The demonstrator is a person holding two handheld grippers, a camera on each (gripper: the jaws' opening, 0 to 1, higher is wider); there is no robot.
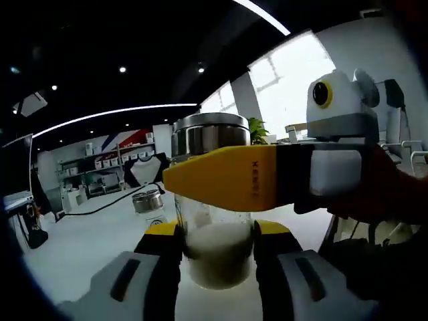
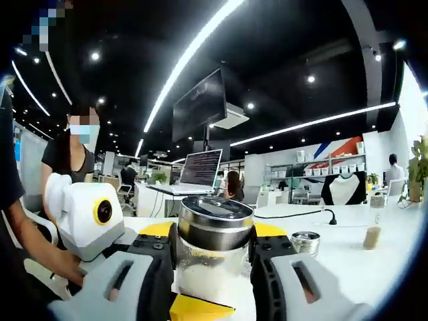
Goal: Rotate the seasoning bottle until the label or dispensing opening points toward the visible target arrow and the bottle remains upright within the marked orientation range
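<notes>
I see left tool [image 1: 217, 244] clamped on bottle [image 1: 215, 251] low | right tool [image 2: 212, 244] clamped at its cap [image 2: 215, 221] | bottle upright above counter [image 2: 348, 264]

Left gripper [image 1: 219, 234] – jaws upright from the bottom of the left gripper view, closed on the lower body of the seasoning bottle [image 1: 217, 254], pads touching both sides. Right gripper [image 2: 212, 244] – jaws clamped on the bottle's metal lid [image 2: 215, 224]; in the left gripper view it enters from the right, yellow finger lying across the bottle.
</notes>
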